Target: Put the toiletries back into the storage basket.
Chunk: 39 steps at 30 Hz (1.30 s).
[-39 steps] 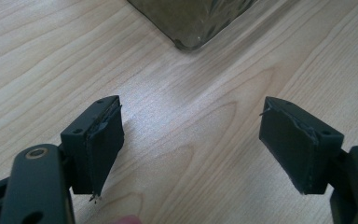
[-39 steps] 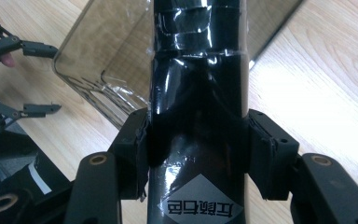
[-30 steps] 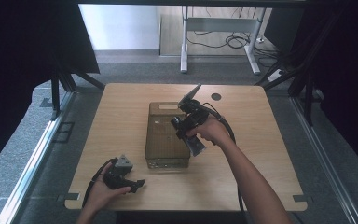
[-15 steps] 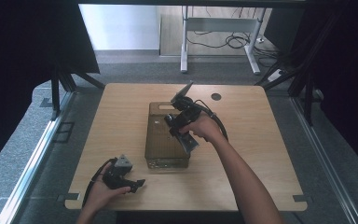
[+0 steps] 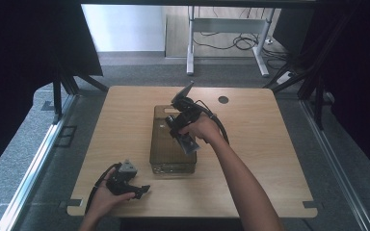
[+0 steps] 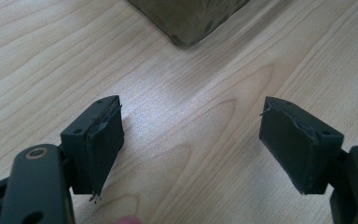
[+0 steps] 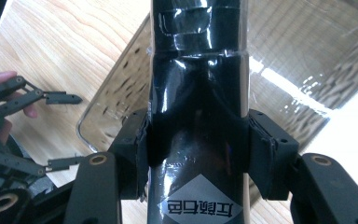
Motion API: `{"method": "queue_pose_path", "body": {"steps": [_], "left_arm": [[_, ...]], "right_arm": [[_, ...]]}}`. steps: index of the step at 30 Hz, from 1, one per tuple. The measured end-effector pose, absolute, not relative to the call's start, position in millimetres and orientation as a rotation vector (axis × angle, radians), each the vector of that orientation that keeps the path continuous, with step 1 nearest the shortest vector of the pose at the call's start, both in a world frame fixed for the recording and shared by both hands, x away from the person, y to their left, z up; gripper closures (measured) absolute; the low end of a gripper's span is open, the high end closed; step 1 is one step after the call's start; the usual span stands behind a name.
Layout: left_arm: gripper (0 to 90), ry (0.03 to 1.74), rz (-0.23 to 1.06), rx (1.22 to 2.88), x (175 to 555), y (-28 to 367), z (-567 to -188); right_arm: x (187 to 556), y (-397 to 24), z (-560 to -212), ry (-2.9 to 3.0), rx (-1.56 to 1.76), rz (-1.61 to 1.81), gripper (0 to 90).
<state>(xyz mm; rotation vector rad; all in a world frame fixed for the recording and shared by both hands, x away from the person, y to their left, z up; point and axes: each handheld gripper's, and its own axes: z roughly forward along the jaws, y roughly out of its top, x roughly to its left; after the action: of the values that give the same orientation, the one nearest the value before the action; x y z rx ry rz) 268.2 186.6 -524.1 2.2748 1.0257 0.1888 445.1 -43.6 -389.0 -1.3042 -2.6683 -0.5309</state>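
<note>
A black glossy pack (image 7: 198, 84) with a grey diamond label sits between the jaws of my right gripper (image 7: 198, 140), and both pads press its sides. In the high view my right gripper (image 5: 180, 129) holds the pack (image 5: 189, 144) tilted over a smoky see-through bin (image 5: 164, 156) at the table's middle. The bin's ribbed wall (image 7: 289, 56) lies behind the pack. My left gripper (image 5: 142, 191) rests near the front left edge, in a hand. Its jaws (image 6: 191, 135) stand wide apart with bare wood between them. A corner of the bin (image 6: 186, 21) lies ahead of it.
The wooden table (image 5: 270, 159) has a round cable hole (image 5: 223, 99) at the back right. Black curtains flank both sides. A metal desk frame (image 5: 226, 29) with cables stands on the floor beyond the far edge.
My right hand has carried the black pack a little to the left, farther over the bin. The left hand and its gripper have stayed put.
</note>
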Motion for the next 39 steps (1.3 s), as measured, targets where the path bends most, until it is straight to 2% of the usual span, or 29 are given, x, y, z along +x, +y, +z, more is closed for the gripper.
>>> {"method": "queue_pose_path", "body": {"steps": [39], "left_arm": [[22.3, 1.030, 0.201, 2.268, 269.9, 190.1, -524.2]], "right_arm": [[461.3, -0.1, -423.1, -2.586, -1.412, -0.475, 46.0]]}}
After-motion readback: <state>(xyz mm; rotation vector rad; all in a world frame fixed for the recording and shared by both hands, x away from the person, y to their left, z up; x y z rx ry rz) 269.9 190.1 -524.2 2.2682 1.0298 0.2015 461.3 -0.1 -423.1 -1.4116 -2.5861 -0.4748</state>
